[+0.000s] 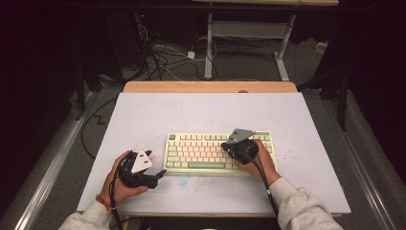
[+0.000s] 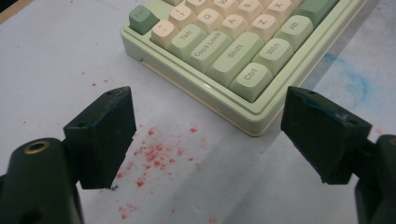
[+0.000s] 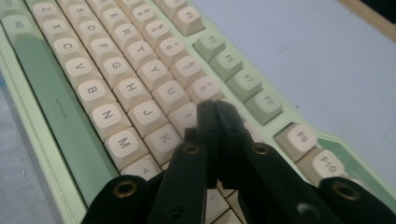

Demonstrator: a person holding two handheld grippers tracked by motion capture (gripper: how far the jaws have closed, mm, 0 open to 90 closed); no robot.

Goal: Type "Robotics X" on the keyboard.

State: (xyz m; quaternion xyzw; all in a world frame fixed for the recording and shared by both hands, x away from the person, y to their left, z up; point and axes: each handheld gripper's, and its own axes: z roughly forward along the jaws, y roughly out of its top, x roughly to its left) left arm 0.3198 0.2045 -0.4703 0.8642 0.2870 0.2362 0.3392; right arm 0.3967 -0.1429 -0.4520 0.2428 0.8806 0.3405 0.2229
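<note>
My right gripper [image 3: 215,108] has its jaws pressed together, nothing between them, and they point down onto the keyboard [image 3: 93,70]. In my right gripper view the joined tips sit among the cream keys, just past the K [image 3: 163,136] and J [image 3: 145,114] and close under the I row; whether they actually touch a keycap I can't quite tell, since the jaws hide the spot. To the left of the tips run the letter rows and, beyond them, the long green space bar [image 3: 51,102]. To the right of the tips lie the green function keys [image 3: 243,81] and then bare white table [image 3: 303,51].

From above, my right gripper [image 1: 225,144] is over the right half of the keyboard [image 1: 191,151], with my right hand [image 1: 263,160] behind it near the keyboard's right end.

My left gripper [image 2: 205,135] has its jaws spread wide with nothing between them but table [image 2: 56,51]. The keyboard's near left corner [image 2: 252,123] lies just ahead of the gap, nearer my right-hand jaw, with the Ctrl key [image 2: 250,79] at that corner. Red specks [image 2: 154,156] dot the table between the jaws, closer to the left-hand one. Seen from above, my left gripper [image 1: 155,165] is just off the keyboard's left end, apart from it, low over the table.
</note>
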